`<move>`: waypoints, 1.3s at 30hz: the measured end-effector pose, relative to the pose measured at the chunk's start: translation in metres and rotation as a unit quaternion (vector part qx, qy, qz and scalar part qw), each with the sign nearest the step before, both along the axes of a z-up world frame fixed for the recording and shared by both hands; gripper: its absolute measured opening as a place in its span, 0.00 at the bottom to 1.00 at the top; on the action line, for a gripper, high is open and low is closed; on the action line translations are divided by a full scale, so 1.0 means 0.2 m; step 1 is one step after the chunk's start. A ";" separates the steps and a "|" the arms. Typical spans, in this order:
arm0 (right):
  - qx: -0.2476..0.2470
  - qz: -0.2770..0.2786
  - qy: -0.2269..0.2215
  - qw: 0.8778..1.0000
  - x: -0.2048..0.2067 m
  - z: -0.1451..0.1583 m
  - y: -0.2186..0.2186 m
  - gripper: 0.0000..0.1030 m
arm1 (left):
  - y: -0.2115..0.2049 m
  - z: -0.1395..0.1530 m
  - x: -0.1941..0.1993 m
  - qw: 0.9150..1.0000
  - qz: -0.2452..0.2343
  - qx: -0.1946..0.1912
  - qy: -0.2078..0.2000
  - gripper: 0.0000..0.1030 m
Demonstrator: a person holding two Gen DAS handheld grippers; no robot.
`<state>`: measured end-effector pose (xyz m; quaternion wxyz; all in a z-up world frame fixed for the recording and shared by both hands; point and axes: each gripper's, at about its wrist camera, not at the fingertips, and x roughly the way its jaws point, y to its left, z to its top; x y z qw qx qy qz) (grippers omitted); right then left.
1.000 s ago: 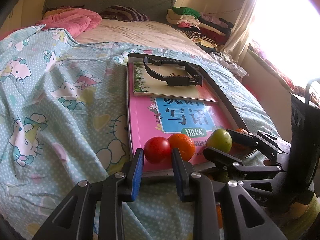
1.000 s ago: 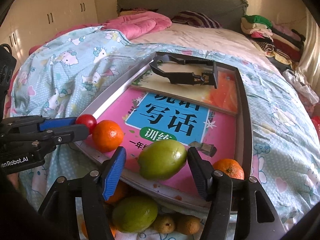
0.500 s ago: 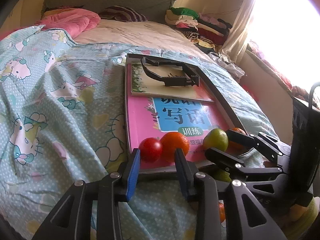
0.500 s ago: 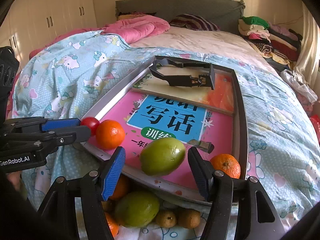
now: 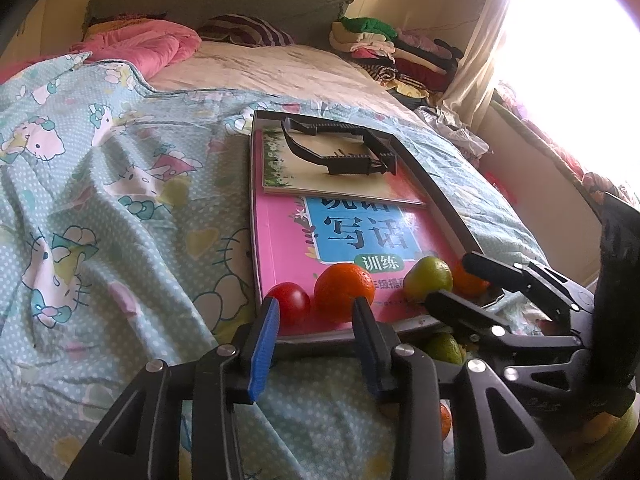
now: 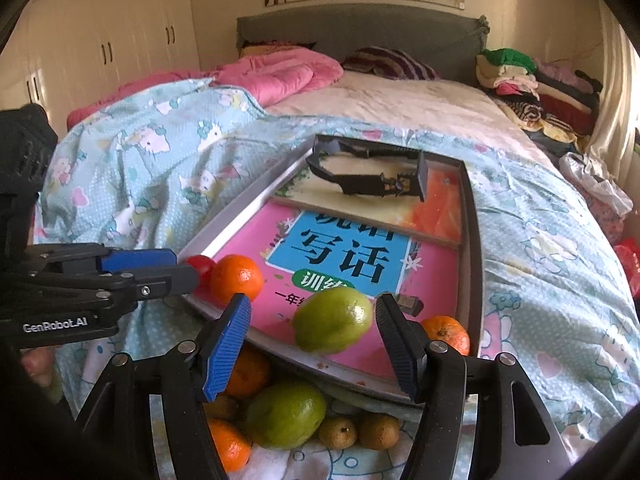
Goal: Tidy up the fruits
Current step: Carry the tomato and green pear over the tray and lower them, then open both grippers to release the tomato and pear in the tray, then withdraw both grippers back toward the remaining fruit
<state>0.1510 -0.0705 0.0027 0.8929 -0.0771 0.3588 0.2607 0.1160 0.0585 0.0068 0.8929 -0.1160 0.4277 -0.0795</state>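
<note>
Fruit sits along the tray's (image 6: 474, 248) near rim: your right tongs (image 6: 316, 344) straddle the green fruit (image 6: 332, 325), released, pads clear of its sideways long axis, while your left tongs (image 5: 314, 330), opening and empty, frame the tomato (image 5: 294, 305) at lower centre.

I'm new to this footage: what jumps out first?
A metal tray on a cartoon-print quilt holds a bright pink book. Along its near edge sit a red tomato, two oranges and a green fruit, the last between the right gripper's opening jaws.
</note>
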 end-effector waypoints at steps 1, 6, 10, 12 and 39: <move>0.002 -0.003 -0.003 1.000 -0.01 0.01 -0.01 0.68 | 0.00 0.00 0.00 1.000 0.000 0.000 -0.001 0.38; 0.011 -0.017 -0.013 1.000 -0.06 0.05 -0.06 0.70 | 0.00 0.02 -0.02 1.000 0.010 0.012 -0.006 0.58; 0.010 -0.027 -0.027 0.999 -0.11 0.08 -0.10 0.71 | 0.02 0.03 -0.03 1.000 0.018 0.009 -0.005 0.59; 0.011 -0.029 -0.034 0.999 -0.13 0.10 -0.12 0.71 | 0.03 0.04 -0.04 1.000 0.019 0.010 -0.007 0.60; 0.008 -0.066 -0.022 0.998 -0.40 0.09 -0.34 0.74 | -0.24 0.05 -0.29 0.997 -0.058 0.045 -0.012 0.63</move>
